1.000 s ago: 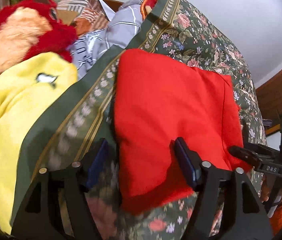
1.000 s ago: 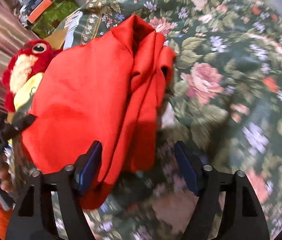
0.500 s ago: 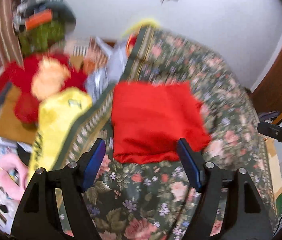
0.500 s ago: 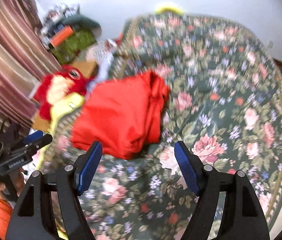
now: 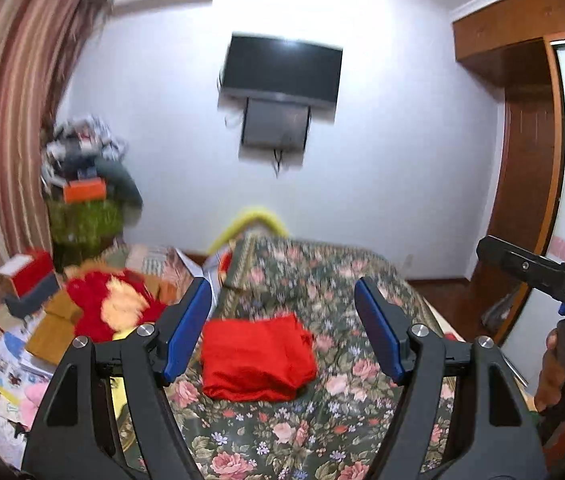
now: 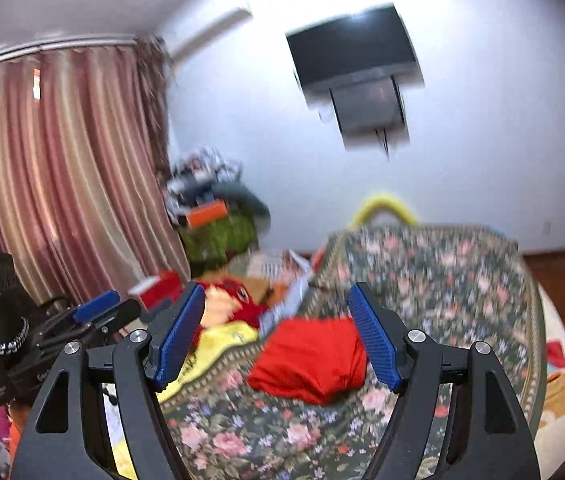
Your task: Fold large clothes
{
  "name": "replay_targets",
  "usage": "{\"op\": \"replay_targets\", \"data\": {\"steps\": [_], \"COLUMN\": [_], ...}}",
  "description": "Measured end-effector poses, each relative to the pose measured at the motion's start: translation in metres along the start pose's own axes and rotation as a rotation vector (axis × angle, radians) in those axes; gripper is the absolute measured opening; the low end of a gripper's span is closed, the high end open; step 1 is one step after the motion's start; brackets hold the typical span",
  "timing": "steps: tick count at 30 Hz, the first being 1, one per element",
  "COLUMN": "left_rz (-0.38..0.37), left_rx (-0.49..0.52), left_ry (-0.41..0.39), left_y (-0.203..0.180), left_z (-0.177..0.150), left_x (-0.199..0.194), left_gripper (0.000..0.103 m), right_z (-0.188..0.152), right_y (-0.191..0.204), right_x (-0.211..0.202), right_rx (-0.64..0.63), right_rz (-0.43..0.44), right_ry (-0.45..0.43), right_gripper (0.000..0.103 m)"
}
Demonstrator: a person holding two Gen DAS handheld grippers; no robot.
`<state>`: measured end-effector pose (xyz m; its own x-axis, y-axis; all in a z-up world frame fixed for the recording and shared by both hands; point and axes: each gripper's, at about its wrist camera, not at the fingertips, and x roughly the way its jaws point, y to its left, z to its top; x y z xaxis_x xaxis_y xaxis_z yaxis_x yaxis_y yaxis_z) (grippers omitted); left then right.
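Both grippers have lifted up and away from the folded red cloth garment (image 5: 256,356) since a second ago; then it filled the views, now it lies small on the floral green bedspread (image 5: 322,432), with the wall and the black wall-mounted television (image 5: 281,68) in sight.

Left to right: striped pink curtain (image 6: 54,168); clutter pile with a red plush toy (image 5: 110,306); a yellow cloth (image 6: 218,344) at the bed's left edge; then the garment, near that edge. Left gripper (image 5: 282,330): blue-padded fingers wide, holding nothing. Right gripper (image 6: 276,332): the same.

Risks, as we judge them: the fold looks loose on its right side, so bunched layers may slump open. Near the edge, a careless pass back could drag it onto the clutter. The next garment is not identified; the yellow cloth could be mistaken for it.
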<state>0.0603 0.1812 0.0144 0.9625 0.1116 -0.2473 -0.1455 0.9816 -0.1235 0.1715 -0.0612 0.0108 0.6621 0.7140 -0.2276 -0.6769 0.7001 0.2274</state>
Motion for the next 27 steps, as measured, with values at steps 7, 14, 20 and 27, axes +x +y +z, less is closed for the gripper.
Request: {"op": "replay_targets", "data": {"steps": [7, 14, 20, 27], "left_rz": [0.062, 0.088, 0.106, 0.107], "left_rx": [0.030, 0.049, 0.062, 0.069], "left_ry": [-0.114, -0.124, -0.123, -0.111], "left_y": [-0.024, -0.036, -0.044, -0.046], "left_z": [-0.019, -0.034, -0.042, -0.046], "left_x": [-0.056, -0.069, -0.073, -0.070], "left_gripper": [0.073, 0.094, 0.099, 0.100], "right_z": [-0.017, -0.027, -0.026, -0.033], "right_y": [0.026, 0.018, 0.015, 0.018], "right_x": [-0.032, -0.034, -0.035, -0.040], "right_rx": [-0.083, -0.043, -0.033, -0.054], "right_rz": [-0.068, -0.149, -0.172, -0.181], "right_ry": [-0.091, -0.105, -0.088, -0.080], "right_gripper": [0.071, 0.096, 0.103, 0.103]}}
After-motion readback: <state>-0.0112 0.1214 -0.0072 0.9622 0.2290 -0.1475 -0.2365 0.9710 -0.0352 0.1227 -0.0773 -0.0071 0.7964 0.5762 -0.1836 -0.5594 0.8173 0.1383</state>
